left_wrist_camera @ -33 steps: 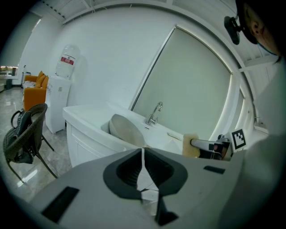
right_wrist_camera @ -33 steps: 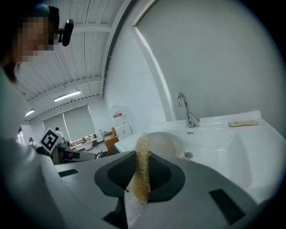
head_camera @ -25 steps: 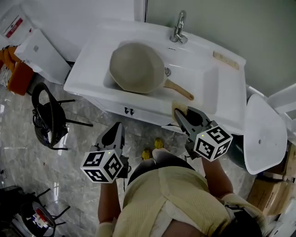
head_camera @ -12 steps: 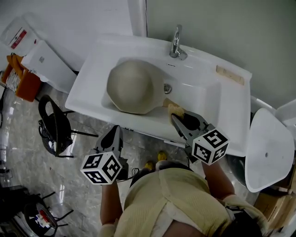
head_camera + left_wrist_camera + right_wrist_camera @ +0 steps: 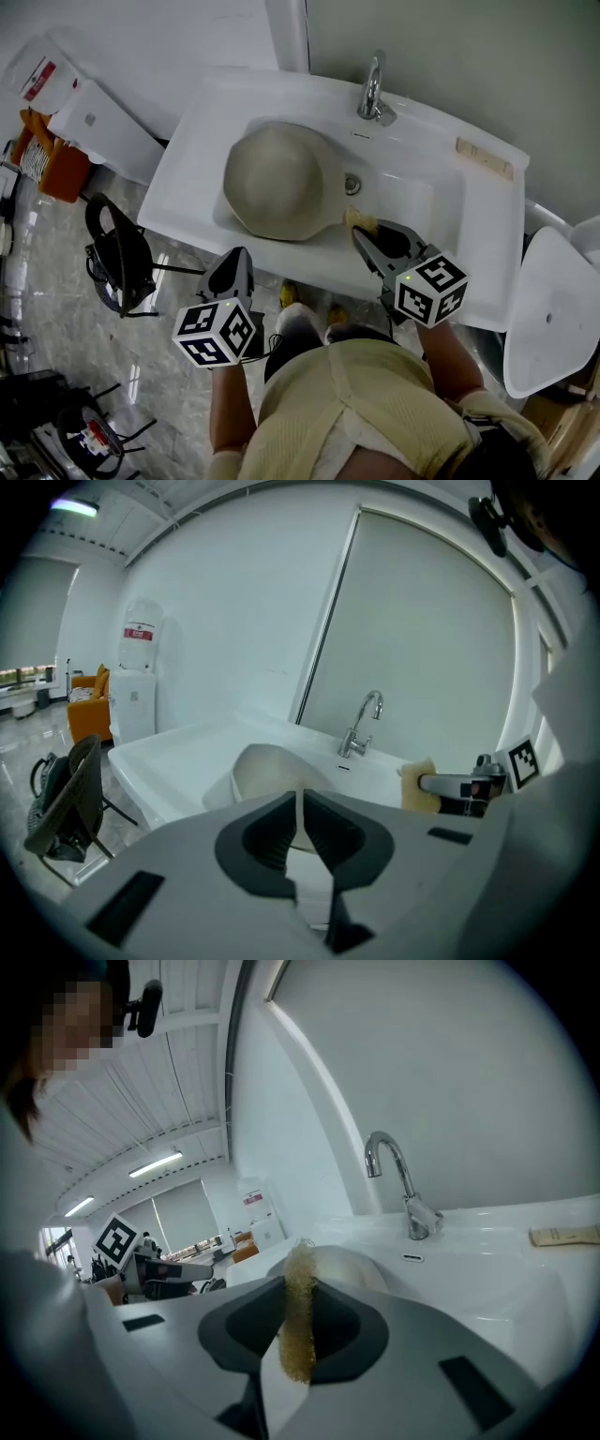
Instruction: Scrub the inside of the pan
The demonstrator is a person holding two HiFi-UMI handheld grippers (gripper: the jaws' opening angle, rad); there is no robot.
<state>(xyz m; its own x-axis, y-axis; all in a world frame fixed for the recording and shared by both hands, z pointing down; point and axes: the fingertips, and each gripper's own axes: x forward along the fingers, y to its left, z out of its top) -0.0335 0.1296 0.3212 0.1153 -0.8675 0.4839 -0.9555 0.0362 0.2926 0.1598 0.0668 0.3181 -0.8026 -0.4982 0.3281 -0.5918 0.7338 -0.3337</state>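
Observation:
A beige pan [image 5: 277, 183] leans in the white sink [image 5: 202, 122], its handle pointing right under my right gripper. That right gripper [image 5: 362, 231] is shut on a yellow sponge [image 5: 358, 218], held over the basin's front edge beside the pan. In the right gripper view the sponge [image 5: 300, 1321] stands upright between the jaws, with the pan [image 5: 347, 1265] behind it. My left gripper [image 5: 239, 261] is shut on nothing, short of the sink's front edge. From its own view the left gripper [image 5: 300, 806] faces the pan [image 5: 262, 766].
A chrome faucet [image 5: 373, 89] rises behind the basin, with a drain [image 5: 352, 184] beside the pan. A small tan bar [image 5: 485, 157] lies on the sink's right ledge. A black chair [image 5: 122, 262] stands at the left, and a white rounded panel [image 5: 553, 309] at the right.
Both grippers have come closer to the sink. The right gripper has carried the sponge forward over the basin's front edge, toward the pan's handle.

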